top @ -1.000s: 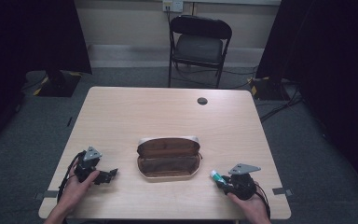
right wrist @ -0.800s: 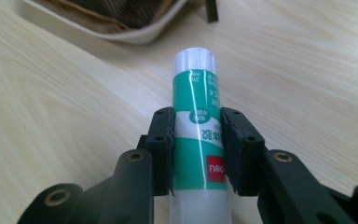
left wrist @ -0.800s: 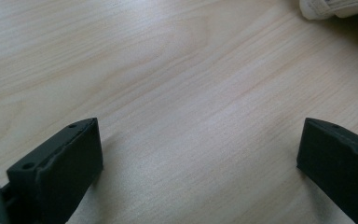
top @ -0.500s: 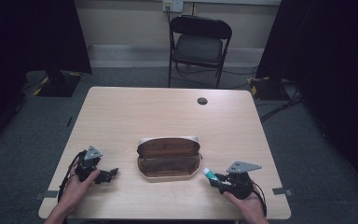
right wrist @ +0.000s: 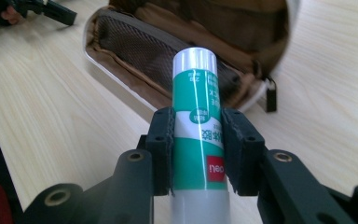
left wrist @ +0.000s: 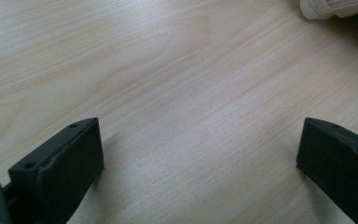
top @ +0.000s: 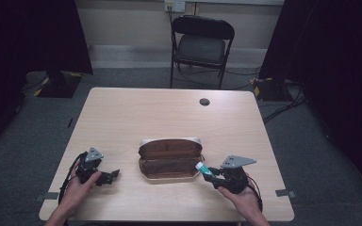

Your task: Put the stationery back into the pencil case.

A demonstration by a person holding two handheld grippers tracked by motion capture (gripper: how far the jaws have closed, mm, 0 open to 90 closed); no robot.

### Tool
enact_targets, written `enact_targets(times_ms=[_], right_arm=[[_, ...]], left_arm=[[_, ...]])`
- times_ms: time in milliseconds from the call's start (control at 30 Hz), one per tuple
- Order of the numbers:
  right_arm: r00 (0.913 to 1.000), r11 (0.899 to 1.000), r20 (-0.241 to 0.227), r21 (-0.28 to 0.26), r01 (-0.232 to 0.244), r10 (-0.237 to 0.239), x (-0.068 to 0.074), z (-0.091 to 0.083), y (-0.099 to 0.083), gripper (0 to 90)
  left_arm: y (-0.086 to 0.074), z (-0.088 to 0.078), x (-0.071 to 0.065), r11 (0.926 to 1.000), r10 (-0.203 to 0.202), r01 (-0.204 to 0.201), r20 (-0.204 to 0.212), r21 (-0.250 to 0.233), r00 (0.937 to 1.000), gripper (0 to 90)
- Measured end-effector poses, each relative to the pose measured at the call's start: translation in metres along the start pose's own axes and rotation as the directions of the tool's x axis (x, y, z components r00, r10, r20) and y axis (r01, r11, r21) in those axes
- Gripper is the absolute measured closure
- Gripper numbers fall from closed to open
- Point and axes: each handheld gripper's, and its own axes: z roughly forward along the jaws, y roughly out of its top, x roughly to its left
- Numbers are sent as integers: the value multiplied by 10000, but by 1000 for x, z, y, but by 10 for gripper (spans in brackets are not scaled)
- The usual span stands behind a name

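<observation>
A brown zip case (top: 170, 159) lies open near the table's front middle; its mesh-lined inside (right wrist: 168, 51) faces my right gripper view. My right gripper (top: 211, 176) is shut on a green and white glue stick (top: 201, 167), whose white cap points at the case's right end. In the right gripper view both pads clamp the glue stick (right wrist: 196, 126) around its middle. My left gripper (top: 113, 175) rests on the table left of the case, with its jaws open and only bare wood between them (left wrist: 200, 154).
The light wooden table (top: 169, 117) has a dark round cable hole (top: 204, 101) at its back right. A black folding chair (top: 201, 44) stands behind the table. A corner of the pale case (left wrist: 335, 7) shows in the left gripper view.
My right gripper has lifted and moved left toward the case with the glue stick in it. The left gripper has stayed in place.
</observation>
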Motion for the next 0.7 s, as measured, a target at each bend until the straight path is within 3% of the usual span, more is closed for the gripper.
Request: enact_targets(times_ms=[700], right_arm=[[9927, 9955, -757, -150, 931, -940, 23, 58, 54, 659]], left_arm=[[0, 0, 0, 10000, -5, 5, 4, -3, 10000, 0]])
